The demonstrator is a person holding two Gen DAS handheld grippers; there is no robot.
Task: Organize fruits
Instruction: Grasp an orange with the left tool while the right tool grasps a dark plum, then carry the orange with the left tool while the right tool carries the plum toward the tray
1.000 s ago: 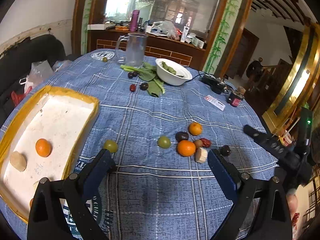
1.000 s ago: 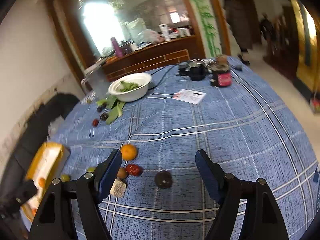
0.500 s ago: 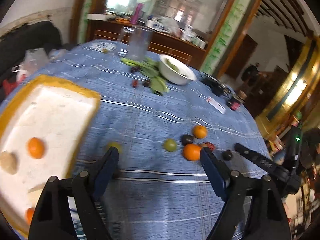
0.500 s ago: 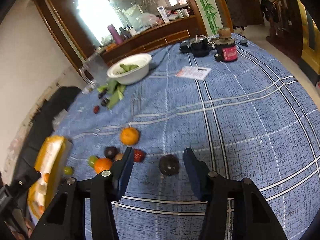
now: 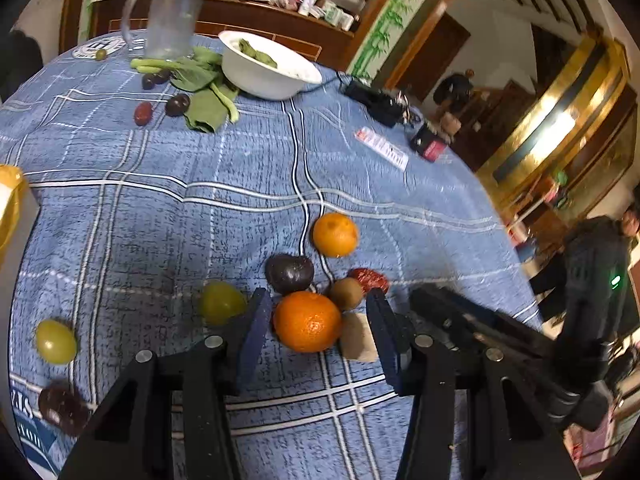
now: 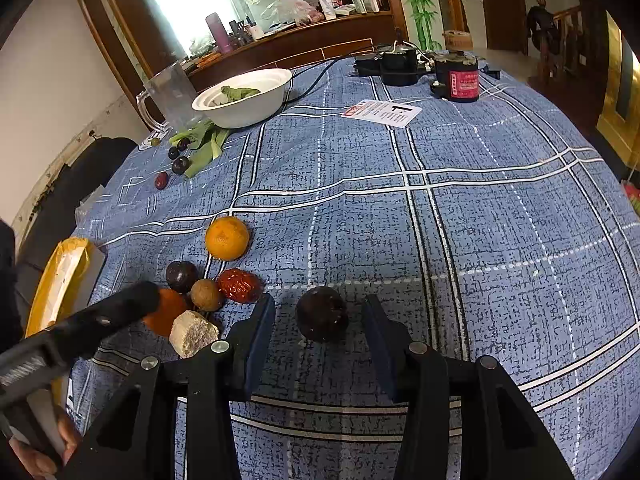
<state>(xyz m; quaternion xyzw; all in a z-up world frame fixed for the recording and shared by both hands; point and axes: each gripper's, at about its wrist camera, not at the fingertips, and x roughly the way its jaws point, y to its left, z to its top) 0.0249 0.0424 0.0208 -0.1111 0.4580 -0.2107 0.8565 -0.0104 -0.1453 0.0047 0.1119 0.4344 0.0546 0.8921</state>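
Tablecloth [image 5: 160, 208]; left gripper [image 5: 316, 322] tilted over orange [image 5: 307, 321]

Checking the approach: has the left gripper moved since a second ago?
Yes. The left gripper has come forward and down toward the fruit cluster; its closing fingers now bracket the near orange, while the yellow tray slid to the left edge.

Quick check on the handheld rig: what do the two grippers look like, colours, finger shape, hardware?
Both match. The left gripper and right gripper have matte black angular frames with triangular cut-outs and round silver bolt heads. Their fingers are flat, dark navy-blue pads. Seen from the right wrist view, the left gripper's body is a long black bar. No cables visible.
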